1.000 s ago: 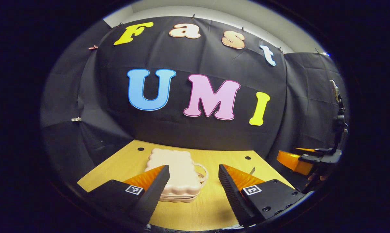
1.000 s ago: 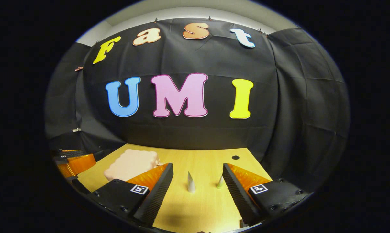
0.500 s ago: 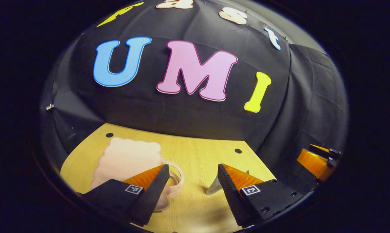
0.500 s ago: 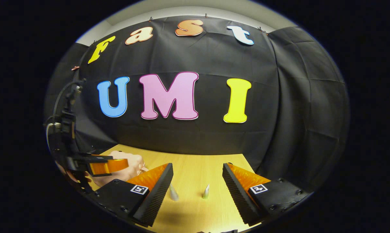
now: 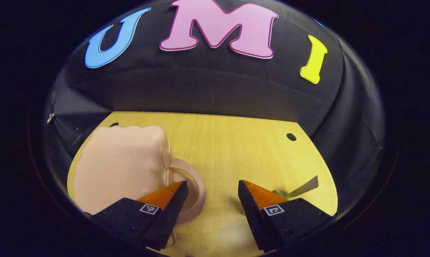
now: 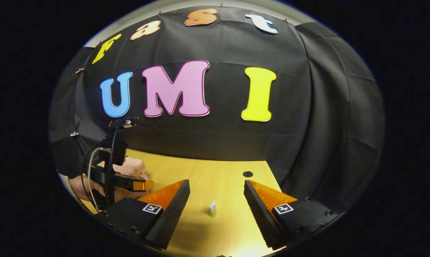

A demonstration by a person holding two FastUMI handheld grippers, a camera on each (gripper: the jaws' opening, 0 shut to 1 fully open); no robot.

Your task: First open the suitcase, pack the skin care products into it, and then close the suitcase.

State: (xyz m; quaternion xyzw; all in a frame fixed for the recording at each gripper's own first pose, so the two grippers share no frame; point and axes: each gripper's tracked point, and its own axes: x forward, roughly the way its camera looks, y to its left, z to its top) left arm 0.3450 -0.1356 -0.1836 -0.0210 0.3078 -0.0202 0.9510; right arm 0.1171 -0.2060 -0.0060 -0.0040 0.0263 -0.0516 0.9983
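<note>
Suitcase (image 5: 120,166) shut near table's (image 5: 236,142) left edge, both grippers' jaws spread, bare wood between.

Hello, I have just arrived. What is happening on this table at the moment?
A person holds a gripper in each hand over a wooden table. The left gripper, jaws open, hangs just above the loop handle of a closed pink suitcase, one finger over the loop, so opening it seems to be the step at hand. The right gripper is open too, with a small skin care tube standing on the table ahead of it. Nothing is packed yet.
</note>
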